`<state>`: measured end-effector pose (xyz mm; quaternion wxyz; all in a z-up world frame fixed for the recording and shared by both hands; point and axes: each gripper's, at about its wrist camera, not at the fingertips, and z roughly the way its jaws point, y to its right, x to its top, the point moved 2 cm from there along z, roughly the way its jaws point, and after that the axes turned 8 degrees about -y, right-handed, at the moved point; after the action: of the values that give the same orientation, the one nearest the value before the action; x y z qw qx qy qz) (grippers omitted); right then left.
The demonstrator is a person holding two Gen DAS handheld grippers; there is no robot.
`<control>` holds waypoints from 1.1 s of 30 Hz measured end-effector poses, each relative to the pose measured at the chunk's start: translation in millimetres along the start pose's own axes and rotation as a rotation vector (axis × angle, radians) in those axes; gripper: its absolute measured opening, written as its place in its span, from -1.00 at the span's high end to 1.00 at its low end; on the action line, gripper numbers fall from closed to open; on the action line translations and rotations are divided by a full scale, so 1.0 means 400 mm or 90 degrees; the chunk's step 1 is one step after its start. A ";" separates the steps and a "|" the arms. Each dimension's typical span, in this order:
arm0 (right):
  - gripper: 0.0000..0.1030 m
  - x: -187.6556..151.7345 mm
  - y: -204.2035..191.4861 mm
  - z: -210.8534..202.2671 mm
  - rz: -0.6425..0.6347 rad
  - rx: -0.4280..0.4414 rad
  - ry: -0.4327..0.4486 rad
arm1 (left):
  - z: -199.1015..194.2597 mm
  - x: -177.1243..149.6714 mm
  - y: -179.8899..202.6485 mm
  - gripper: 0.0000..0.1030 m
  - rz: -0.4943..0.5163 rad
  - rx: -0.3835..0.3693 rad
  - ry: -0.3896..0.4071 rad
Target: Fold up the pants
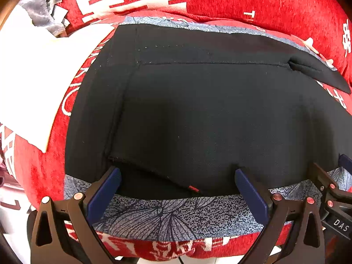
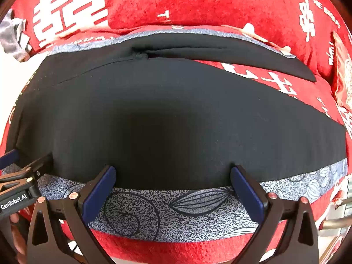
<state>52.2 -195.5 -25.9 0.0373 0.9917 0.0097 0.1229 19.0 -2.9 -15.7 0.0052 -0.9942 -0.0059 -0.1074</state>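
Red blanket [image 1: 275, 2] beyond pants [image 1: 198, 110] edge

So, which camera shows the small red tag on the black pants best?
The left wrist view: the red tag sits on the black pants at their near edge, between the open left claw fingers. The right wrist view shows the pants, not the tag.

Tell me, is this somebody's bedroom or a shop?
Probably a home, maybe a bedroom. Black pants lie on a blue-grey patterned cloth over a soft red blanket with white lettering, with a grey garment behind.
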 end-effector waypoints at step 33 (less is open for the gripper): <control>-1.00 0.531 -0.064 0.120 -0.197 0.016 0.015 | 0.072 0.422 -0.016 -1.00 -0.047 -0.027 -0.021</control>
<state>269.6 -167.6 -22.5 0.0430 0.9773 0.1642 0.1269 190.0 5.8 -7.6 -0.0198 -0.9948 -0.0403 -0.0910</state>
